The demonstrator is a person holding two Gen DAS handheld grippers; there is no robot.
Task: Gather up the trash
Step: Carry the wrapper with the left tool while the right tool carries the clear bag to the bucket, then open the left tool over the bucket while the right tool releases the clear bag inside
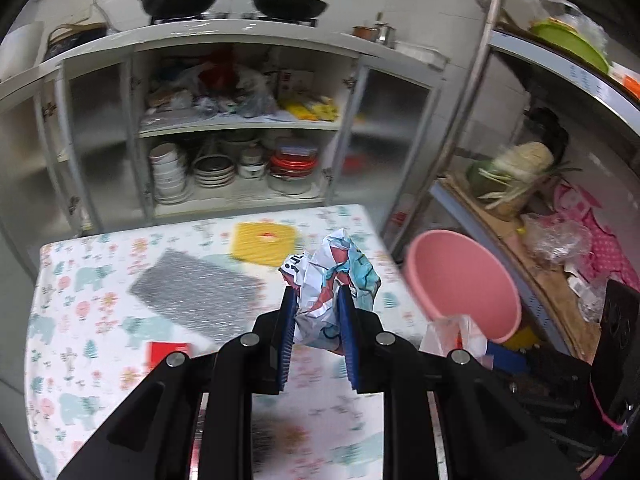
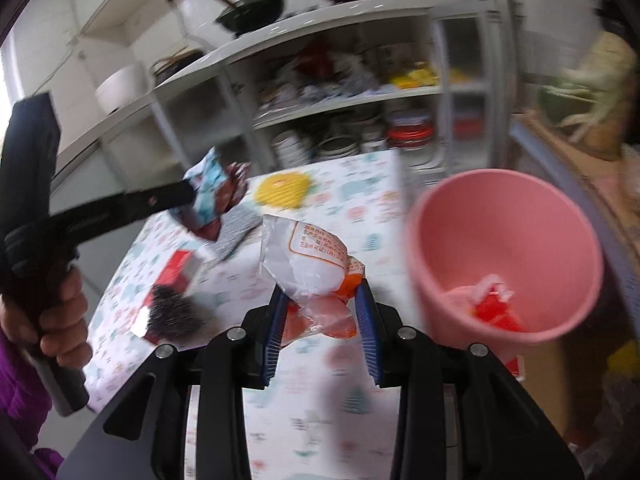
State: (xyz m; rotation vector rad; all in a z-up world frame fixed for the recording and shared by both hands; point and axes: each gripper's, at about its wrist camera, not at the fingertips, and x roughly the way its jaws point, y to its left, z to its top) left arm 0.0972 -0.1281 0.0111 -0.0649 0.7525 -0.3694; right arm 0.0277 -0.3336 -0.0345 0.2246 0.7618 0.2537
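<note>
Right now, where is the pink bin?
The pink bin stands off the right edge of the flowery table, just right of the right gripper holding its white and orange wrapper.

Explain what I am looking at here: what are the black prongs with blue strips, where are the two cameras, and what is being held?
There is no robot. A person holds a handheld gripper in each hand, and each carries a wide-angle camera that looks along its own two fingers.

In the left wrist view the left gripper is shut on a crumpled wrapper, printed blue, red and white.

In the right wrist view the right gripper is shut on a white and orange bag. At the left of that view you see the other gripper from the side, with the person's hand on its handle.

Below is a table with a patterned cloth. On it lie a grey mat, a yellow mat and a red box. The pink bin beside the table already holds something red.
</note>
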